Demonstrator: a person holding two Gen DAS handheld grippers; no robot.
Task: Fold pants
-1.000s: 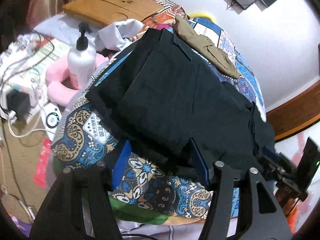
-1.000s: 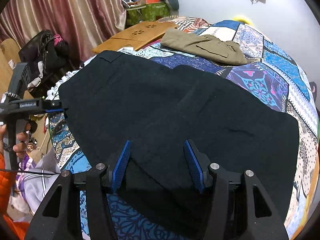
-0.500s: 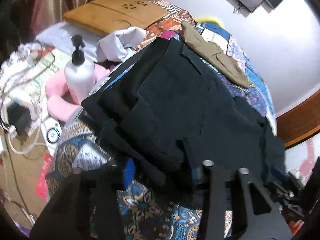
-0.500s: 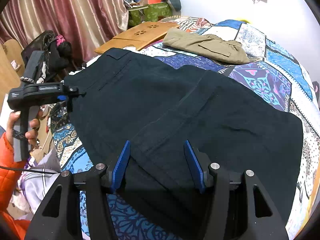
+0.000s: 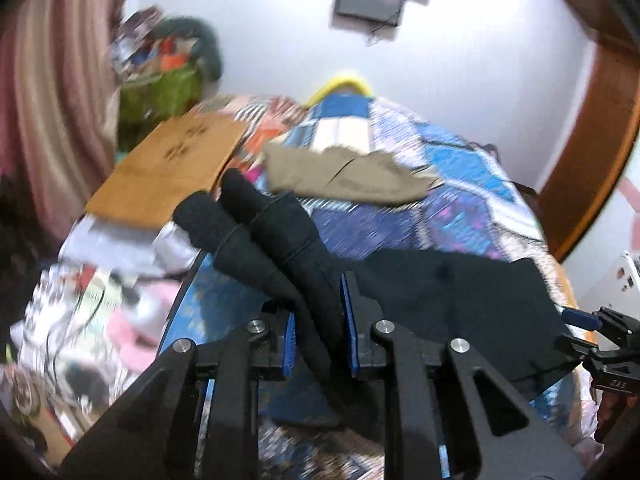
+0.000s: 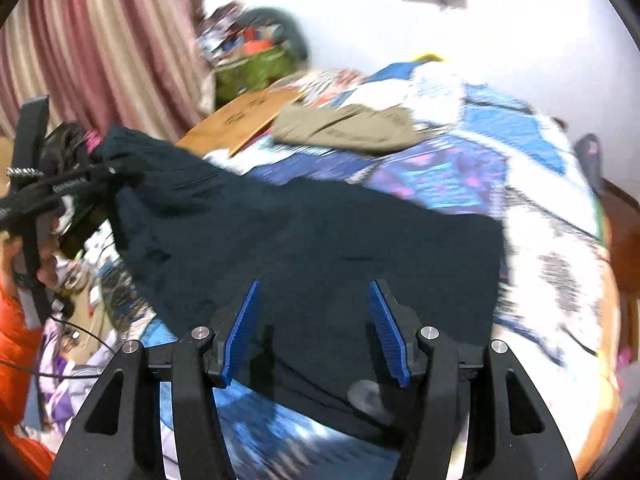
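Note:
The black pants (image 5: 440, 292) lie across the patterned bedspread (image 5: 460, 184). My left gripper (image 5: 318, 320) is closing its jaws on a bunched fold of their left edge, and the blue pads press the cloth, which stands up in rolls beyond them. From the right wrist view the left gripper (image 6: 100, 176) holds that corner of the black pants (image 6: 320, 232) lifted off the bed. My right gripper (image 6: 314, 332) stands open over the near edge of the pants, its pads apart from the cloth. It shows at the pants' right end as the right gripper (image 5: 572, 330).
Folded khaki pants (image 5: 344, 176) lie further back on the bed beside a wooden lap table (image 5: 168, 168). A green box (image 5: 160, 92) and curtains stand behind. Cables and clutter fill the floor to the left. A hand and an orange sleeve (image 6: 16, 340) are at the far left.
My left gripper has shut on the pants' left edge, risen and rolled, pulling that side up into a bunch. The right gripper has shifted a little, jaws unchanged.

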